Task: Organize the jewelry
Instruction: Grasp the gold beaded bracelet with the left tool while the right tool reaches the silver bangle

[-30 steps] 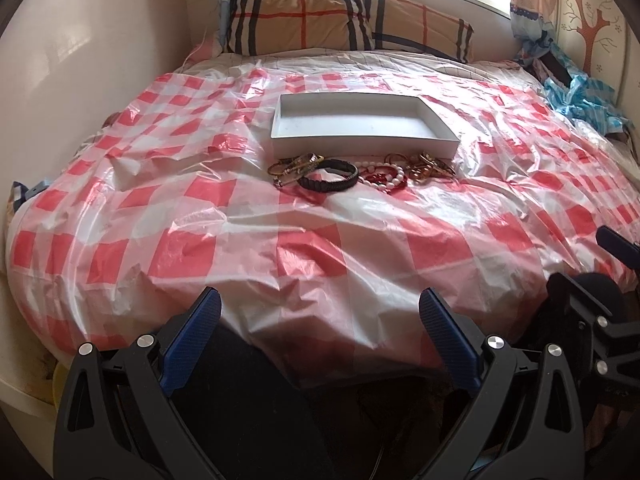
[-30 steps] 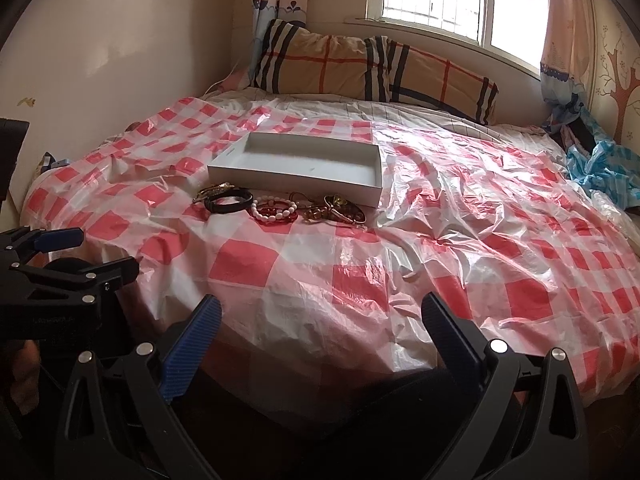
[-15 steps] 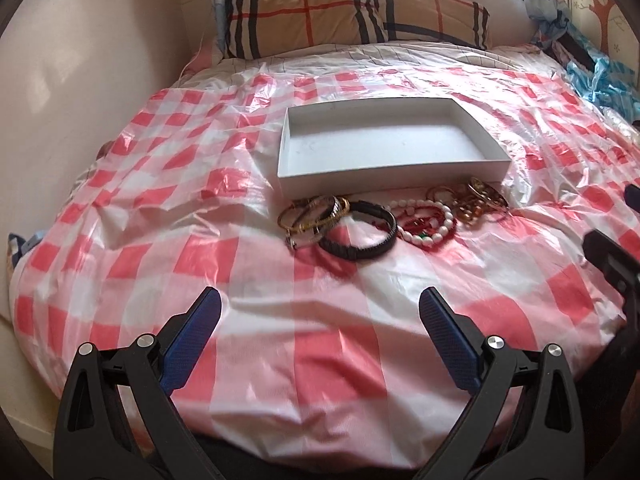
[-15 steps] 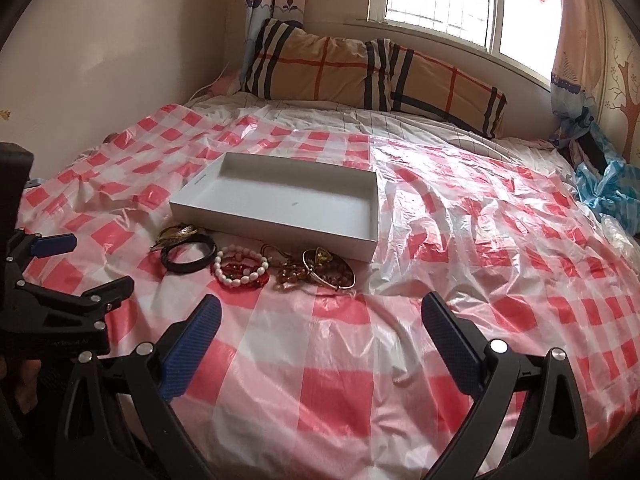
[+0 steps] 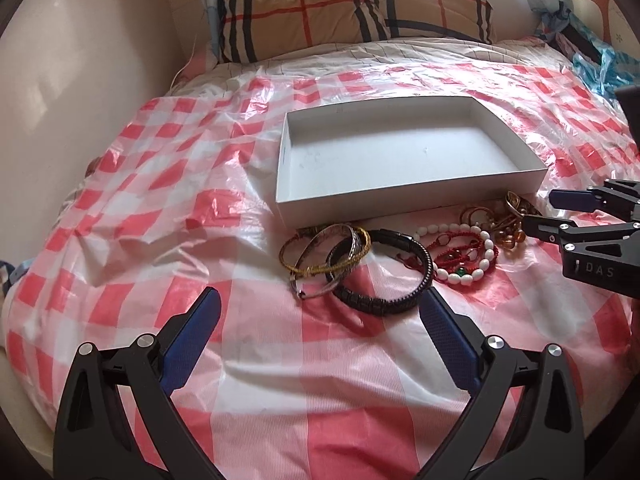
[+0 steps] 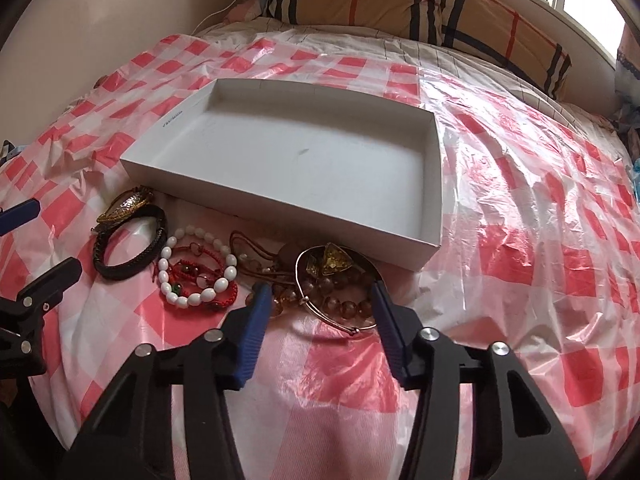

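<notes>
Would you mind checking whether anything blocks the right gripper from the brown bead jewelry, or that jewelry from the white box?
Nothing visible does. The right gripper, jaws closing, hangs directly at the brown bead jewelry; the white box lies just behind, empty.

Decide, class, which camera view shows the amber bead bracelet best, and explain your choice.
The right wrist view: the amber bead bracelet lies close and whole, between the closing fingers of the right gripper, not yet pinched. In the left wrist view it is small, far right, partly behind that gripper.

"DAS" in pale letters on black body of right tongs (image 5: 538, 216) — small print on white box (image 6: 256, 204) rim unreadable.
</notes>
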`<move>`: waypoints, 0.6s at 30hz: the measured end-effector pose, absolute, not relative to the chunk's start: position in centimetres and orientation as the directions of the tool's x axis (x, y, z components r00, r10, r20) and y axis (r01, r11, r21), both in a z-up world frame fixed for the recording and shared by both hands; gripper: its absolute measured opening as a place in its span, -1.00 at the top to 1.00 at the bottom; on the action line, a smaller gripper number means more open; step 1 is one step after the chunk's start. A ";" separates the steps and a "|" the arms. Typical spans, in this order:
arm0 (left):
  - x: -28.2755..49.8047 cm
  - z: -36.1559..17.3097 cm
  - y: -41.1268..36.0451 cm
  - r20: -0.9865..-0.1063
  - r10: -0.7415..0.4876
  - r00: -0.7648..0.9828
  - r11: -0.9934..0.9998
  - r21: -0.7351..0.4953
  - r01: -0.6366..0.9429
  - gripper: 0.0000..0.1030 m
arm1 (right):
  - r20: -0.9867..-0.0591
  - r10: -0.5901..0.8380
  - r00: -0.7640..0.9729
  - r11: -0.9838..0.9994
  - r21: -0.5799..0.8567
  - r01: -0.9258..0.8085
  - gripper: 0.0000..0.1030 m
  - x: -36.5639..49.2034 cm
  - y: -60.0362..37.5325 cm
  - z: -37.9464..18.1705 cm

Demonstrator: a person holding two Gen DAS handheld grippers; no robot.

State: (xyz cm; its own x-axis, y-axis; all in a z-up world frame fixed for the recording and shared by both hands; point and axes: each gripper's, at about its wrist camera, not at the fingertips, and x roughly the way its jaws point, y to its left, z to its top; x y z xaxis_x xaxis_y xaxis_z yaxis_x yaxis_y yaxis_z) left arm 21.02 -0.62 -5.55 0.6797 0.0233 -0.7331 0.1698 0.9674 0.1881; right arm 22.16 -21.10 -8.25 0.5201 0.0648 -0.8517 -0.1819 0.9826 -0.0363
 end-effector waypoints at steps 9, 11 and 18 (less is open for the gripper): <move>24.1 -6.4 -2.1 -0.735 0.014 0.678 0.942 0.237 0.238 -0.51 | -0.844 0.161 0.512 0.983 0.093 -0.156 0.88 22.2 -22.8 -7.5; 24.5 -6.9 -2.4 -0.753 0.000 0.658 0.939 0.226 0.259 -0.04 | -0.834 0.179 0.521 0.983 0.129 -0.131 0.88 22.0 -23.7 -7.1; 24.1 -6.4 -0.8 -0.759 -0.146 0.634 0.959 0.050 0.280 0.92 | -0.799 0.236 0.553 0.971 0.217 -0.101 0.88 21.3 -25.1 -5.9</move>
State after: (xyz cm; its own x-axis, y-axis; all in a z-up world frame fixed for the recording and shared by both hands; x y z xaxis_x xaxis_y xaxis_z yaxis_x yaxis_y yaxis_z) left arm 24.12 -0.79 -6.35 0.6341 -0.1456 -0.7594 0.2799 0.9587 0.0500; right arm 21.27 -25.13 -5.95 0.5534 0.2363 -0.7987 -0.1011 0.9709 0.2173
